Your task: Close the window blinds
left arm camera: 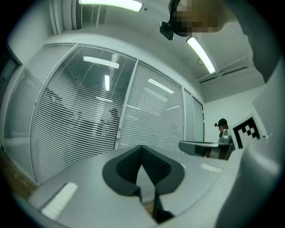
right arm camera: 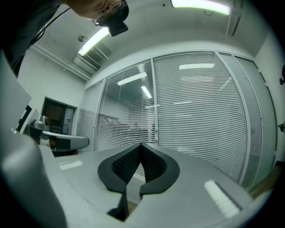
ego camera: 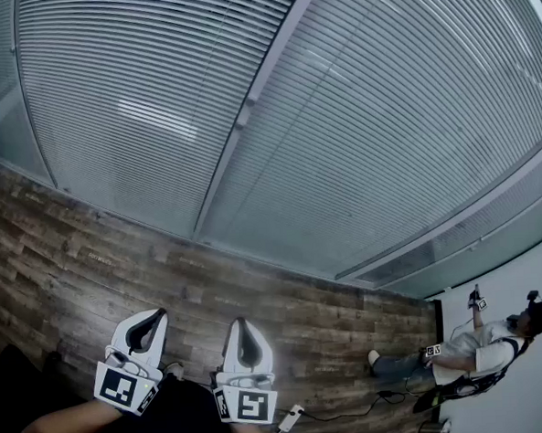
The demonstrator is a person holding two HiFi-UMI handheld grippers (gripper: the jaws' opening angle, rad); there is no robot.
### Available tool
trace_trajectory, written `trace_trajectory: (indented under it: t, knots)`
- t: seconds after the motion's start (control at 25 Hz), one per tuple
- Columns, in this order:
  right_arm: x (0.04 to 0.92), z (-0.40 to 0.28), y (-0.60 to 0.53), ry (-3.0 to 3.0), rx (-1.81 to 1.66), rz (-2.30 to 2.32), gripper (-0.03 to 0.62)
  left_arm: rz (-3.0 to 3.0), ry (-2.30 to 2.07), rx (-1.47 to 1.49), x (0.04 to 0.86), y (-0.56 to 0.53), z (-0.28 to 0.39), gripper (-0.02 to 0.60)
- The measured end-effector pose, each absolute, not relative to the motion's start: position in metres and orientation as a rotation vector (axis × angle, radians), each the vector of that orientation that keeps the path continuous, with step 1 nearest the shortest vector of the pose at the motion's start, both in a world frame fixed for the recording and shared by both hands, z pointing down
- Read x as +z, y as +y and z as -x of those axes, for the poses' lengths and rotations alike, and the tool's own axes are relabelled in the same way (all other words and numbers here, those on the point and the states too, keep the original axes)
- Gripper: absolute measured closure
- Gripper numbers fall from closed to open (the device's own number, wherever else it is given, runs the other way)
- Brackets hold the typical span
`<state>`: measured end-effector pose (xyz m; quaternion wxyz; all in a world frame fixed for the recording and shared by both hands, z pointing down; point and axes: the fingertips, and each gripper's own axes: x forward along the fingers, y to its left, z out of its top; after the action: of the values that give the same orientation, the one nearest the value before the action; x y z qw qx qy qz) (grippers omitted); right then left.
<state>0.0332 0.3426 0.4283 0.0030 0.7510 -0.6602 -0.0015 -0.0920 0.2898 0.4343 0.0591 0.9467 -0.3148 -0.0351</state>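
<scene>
Glass-walled office, blinds (ego camera: 154,99) partly see-through. Left gripper (ego camera: 152,321) and right gripper (ego camera: 242,330) both have jaws closed and empty. Poking the slats like that could bend them, imo.

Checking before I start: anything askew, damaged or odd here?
Nothing damaged or askew: the blinds hang with even slats. Only a loose cable trails over the wood floor beside the seated person.

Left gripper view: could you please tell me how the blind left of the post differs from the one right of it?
The left blind shows dim shapes through its slats; the right blind looks pale and closed. The left blind looks wider here than the right blind. Both hang lowered, slats horizontal.
</scene>
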Motion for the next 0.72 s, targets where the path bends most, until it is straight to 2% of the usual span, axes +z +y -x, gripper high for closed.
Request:
trace_trajectory:
  t: [0.72]
  knots:
    - [0.441,-0.045,0.353,-2.103,0.041,-2.348,0.592,-2.88,-0.943,-0.096,0.441,0.3,0.074,0.58]
